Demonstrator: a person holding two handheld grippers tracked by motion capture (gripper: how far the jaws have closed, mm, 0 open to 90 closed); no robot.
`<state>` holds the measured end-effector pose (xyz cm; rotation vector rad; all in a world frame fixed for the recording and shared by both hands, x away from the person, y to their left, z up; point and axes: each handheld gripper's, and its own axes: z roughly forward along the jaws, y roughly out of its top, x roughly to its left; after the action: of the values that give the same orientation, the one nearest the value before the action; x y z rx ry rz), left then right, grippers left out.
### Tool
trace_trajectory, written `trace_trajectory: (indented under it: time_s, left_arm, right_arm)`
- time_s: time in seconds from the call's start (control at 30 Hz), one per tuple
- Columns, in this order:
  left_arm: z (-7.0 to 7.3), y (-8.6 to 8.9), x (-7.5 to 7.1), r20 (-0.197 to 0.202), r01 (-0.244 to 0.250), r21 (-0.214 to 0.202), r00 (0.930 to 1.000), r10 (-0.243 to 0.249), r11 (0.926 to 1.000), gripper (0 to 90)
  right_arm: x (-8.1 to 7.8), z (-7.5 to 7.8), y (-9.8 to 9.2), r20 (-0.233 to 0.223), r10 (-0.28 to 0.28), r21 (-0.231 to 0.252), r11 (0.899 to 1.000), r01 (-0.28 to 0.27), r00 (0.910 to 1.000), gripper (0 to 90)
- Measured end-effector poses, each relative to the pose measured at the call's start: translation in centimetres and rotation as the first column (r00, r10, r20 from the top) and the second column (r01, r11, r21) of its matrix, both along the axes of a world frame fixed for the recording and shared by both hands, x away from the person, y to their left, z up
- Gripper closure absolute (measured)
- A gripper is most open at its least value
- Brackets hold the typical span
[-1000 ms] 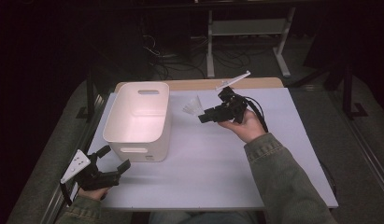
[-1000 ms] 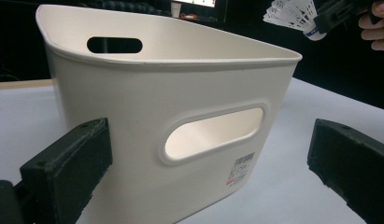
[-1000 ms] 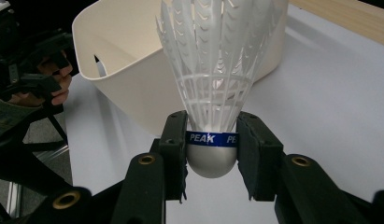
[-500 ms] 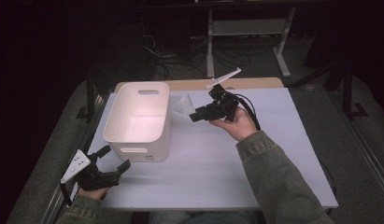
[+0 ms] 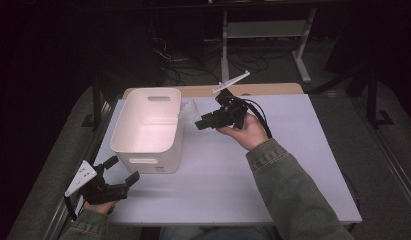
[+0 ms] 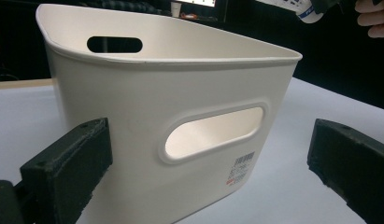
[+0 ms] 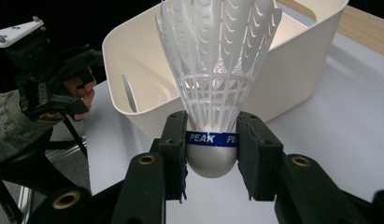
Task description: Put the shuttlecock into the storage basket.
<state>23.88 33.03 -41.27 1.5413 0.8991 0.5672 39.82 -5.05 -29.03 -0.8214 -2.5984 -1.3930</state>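
Right gripper (image 7: 212,140): black jaws pinch the base of a white plastic shuttlecock with a rounded silvery-white cap (image 7: 213,84). Pads press the cap from both sides, at the level of a blue band printed "PEAK" in white letters.

Look of the shuttlecock: skirt of moulded white plastic, a lattice of thin ribs just above the band, then long feather-shaped vanes with chevron ridges that flare outward to the open end. Cap smooth, domed, dull grey-white. No visible damage.

Direction: long axis runs from cap to skirt, in line with the jaws. In the right gripper view the cap sits low between the pads and the skirt fans away from the camera, toward the white rectangular plastic bin with slot handles (image 7: 302,70). In the high view the right gripper (image 5: 199,123) is held above the white tabletop (image 5: 303,150), jaws aimed at the bin (image 5: 148,130); the shuttlecock (image 5: 189,111) shows as a pale blur at the jaw tips, skirt end at the bin's right rim. Whether it touches the rim, cannot tell.

Left gripper (image 5: 124,172): low at the table's near left corner, just before the bin's short end wall, jaws spread wide with nothing between them. In the left gripper view the bin (image 6: 147,116) stands ahead of both pads.
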Motion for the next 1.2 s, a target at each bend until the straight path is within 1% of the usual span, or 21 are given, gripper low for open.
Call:
trace_trajectory:
  time_s: [0.03,0.17,0.2,0.27,0.3,0.5,0.57,0.63,0.67,0.87,0.9,0.97,1.03,1.1,1.17,1.2]
  left_arm:
    - [0.0,0.0,0.0,-0.005,0.0,0.004,1.0,0.0,1.0,0.0]
    - [0.0,0.0,0.0,-0.004,-0.001,0.002,1.0,0.001,1.0,0.0]
    - [0.0,0.0,0.0,-0.004,0.0,0.004,1.0,0.0,1.0,0.0]
    - [0.0,0.0,0.0,-0.004,0.001,0.003,1.0,-0.001,1.0,0.0]
    - [0.0,0.0,0.0,0.004,0.001,-0.006,1.0,-0.001,1.0,0.0]
    - [0.0,0.0,0.0,0.002,-0.001,-0.006,1.0,0.001,1.0,0.0]
    - [0.0,0.0,0.0,-0.001,-0.004,-0.01,1.0,0.004,0.9999,0.0]
    - [0.0,0.0,-0.1,0.0,-0.005,-0.012,1.0,0.005,0.9999,0.0]
    - [0.0,0.0,-0.1,0.0,-0.005,-0.012,1.0,0.005,0.9999,0.0]
    - [-0.1,0.1,-0.1,0.004,-0.006,-0.011,1.0,0.006,0.9999,0.0]
    - [-0.1,0.1,-0.1,0.004,-0.006,-0.01,1.0,0.006,0.9999,0.0]
    - [0.0,0.1,-0.1,0.005,-0.006,-0.009,1.0,0.006,0.9999,0.0]
    - [0.0,0.1,-0.1,0.004,-0.008,-0.009,1.0,0.008,0.9999,0.0]
    - [0.0,0.1,-0.1,0.001,-0.009,-0.004,1.0,0.009,1.0,0.0]
    - [0.0,0.1,-0.1,0.0,-0.009,-0.004,1.0,0.009,1.0,0.0]
    - [0.0,0.1,-0.1,0.003,-0.009,-0.012,0.9999,0.01,0.9999,0.0]
  right_arm:
    - [0.0,0.0,0.2,-0.003,-0.001,0.002,1.0,0.001,1.0,63.2]
    - [-0.2,0.2,0.9,0.0,0.014,0.001,1.0,-0.014,0.9999,63.3]
    - [-0.2,0.2,1.1,-0.005,0.016,0.002,1.0,-0.016,0.9999,63.3]
    - [-0.2,0.3,1.4,-0.005,0.021,0.001,1.0,-0.021,0.9998,63.3]
    - [-0.2,0.2,1.6,-0.004,0.025,0.003,1.0,-0.025,0.9997,63.3]
    - [-0.2,0.4,3.1,-0.006,0.049,0.013,0.999,-0.049,0.9988,63.2]
    - [-0.2,0.5,3.7,0.006,0.063,0.013,0.998,-0.063,0.998,63.2]
    - [-0.3,0.7,4.3,-0.005,0.07,0.021,0.997,-0.07,0.9975,63.2]
    - [-0.3,0.7,4.6,-0.001,0.076,0.019,0.997,-0.076,0.9971,63.3]
    - [-0.4,0.8,5.9,-0.013,0.093,0.027,0.995,-0.093,0.9956,63.3]
    - [-0.2,0.7,6.1,0.004,0.097,0.022,0.995,-0.097,0.9953,63.2]
    - [-0.3,0.7,6.5,-0.016,0.104,0.034,0.994,-0.104,0.9944,63.2]
    - [-0.2,0.7,6.9,0.0,0.113,0.026,0.993,-0.113,0.9936,63.3]
    - [-0.4,0.8,7.4,-0.02,0.116,0.034,0.993,-0.116,0.993,63.2]
    - [-0.4,0.8,7.8,-0.007,0.124,0.027,0.992,-0.124,0.9923,63.3]
    - [-0.4,0.8,8.0,-0.007,0.125,0.032,0.992,-0.125,0.9921,63.2]
